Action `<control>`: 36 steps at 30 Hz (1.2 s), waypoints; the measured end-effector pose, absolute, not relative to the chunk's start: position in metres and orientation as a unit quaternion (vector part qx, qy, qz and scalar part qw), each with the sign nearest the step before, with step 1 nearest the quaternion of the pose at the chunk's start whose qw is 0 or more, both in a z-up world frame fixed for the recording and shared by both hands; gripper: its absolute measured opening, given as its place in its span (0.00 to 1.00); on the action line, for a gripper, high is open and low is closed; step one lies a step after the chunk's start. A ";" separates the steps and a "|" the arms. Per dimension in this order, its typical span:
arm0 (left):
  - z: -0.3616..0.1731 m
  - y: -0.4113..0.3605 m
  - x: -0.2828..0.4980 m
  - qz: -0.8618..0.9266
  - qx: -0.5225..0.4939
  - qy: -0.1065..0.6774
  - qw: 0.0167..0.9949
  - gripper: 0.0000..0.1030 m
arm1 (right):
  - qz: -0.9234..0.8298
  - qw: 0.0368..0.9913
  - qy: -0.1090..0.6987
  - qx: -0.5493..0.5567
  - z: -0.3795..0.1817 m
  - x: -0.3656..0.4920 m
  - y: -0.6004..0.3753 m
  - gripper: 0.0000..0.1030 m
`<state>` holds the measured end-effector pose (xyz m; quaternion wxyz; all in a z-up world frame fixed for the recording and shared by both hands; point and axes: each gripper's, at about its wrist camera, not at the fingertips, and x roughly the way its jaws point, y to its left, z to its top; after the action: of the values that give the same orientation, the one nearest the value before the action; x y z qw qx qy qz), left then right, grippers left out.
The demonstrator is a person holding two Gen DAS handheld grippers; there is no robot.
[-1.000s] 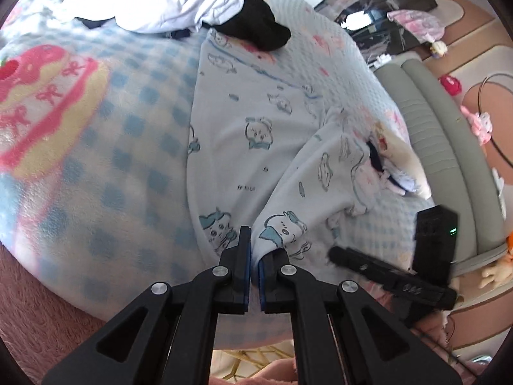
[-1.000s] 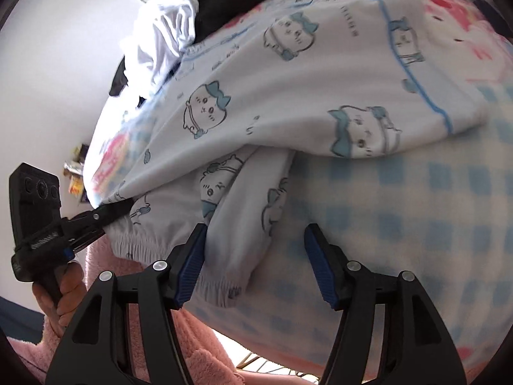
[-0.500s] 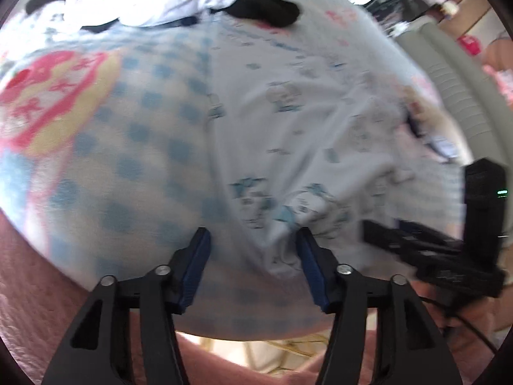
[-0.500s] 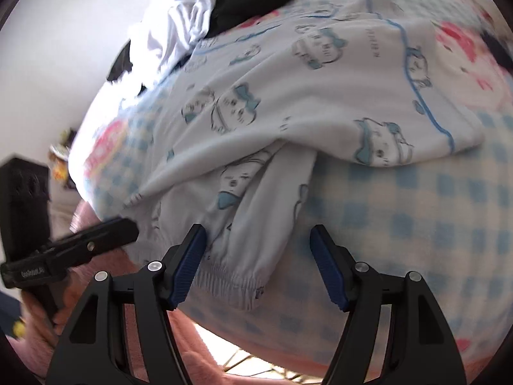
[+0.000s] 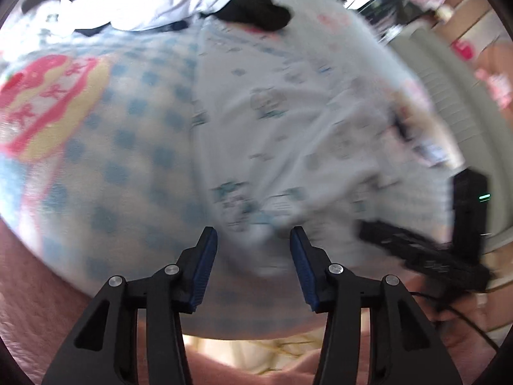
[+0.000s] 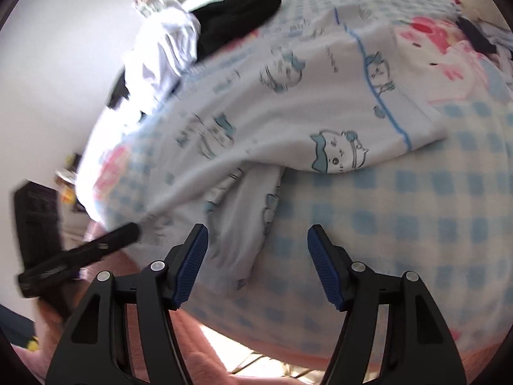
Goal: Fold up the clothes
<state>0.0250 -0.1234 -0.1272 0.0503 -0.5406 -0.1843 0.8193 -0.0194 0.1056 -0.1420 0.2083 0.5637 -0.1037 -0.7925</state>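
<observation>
The left hand-held gripper (image 5: 253,253), which pinched the hem of the printed pyjama garment (image 5: 288,134) a second ago, now stands apart from it and is closing slightly; the hem lies loose on the checked blanket (image 5: 128,160). The right hand-held gripper (image 6: 256,256) is narrowing too.

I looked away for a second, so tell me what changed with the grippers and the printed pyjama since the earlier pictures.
The left gripper let go of the printed pyjama: its jaws were clamped on the hem and now stand apart, closing slightly. The right gripper stays open over the cuff, jaws closing a little. The white and black clothes are unmoved.
</observation>
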 end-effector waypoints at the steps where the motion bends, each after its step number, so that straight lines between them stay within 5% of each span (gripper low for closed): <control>1: -0.132 -0.126 0.026 0.815 -0.554 -0.166 0.031 0.49 | -0.790 0.201 -0.096 0.571 -0.148 -0.019 0.105 0.62; 7: -0.108 -0.130 0.040 0.840 -0.513 -0.172 0.050 0.49 | -0.802 0.172 -0.114 0.561 -0.135 -0.007 0.125 0.62; 16: -0.080 -0.001 -0.025 0.861 -0.476 -0.032 0.176 0.50 | -0.827 0.092 -0.190 0.521 -0.107 -0.011 0.198 0.62; 21: -0.092 0.073 -0.042 0.848 -0.483 0.056 0.209 0.50 | -0.846 0.068 -0.210 0.485 -0.102 -0.004 0.242 0.69; 27: -0.117 0.111 -0.074 0.828 -0.514 0.056 0.219 0.49 | -0.829 0.061 -0.245 0.499 -0.117 -0.002 0.272 0.69; 29: -0.125 0.111 -0.079 0.825 -0.522 0.042 0.211 0.15 | -0.827 0.065 -0.244 0.503 -0.121 -0.004 0.274 0.69; 30: -0.124 0.105 -0.081 0.826 -0.522 0.019 0.213 0.10 | -0.825 0.067 -0.243 0.506 -0.124 -0.006 0.272 0.69; 36: -0.073 0.036 -0.063 0.860 -0.463 -0.091 0.193 0.04 | -0.826 0.095 -0.211 0.514 -0.119 -0.033 0.250 0.69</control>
<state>-0.0633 0.0355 -0.0726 0.1934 -0.4632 -0.0910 0.8601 -0.0326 0.2497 -0.1190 0.0954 0.5139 -0.2107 -0.8261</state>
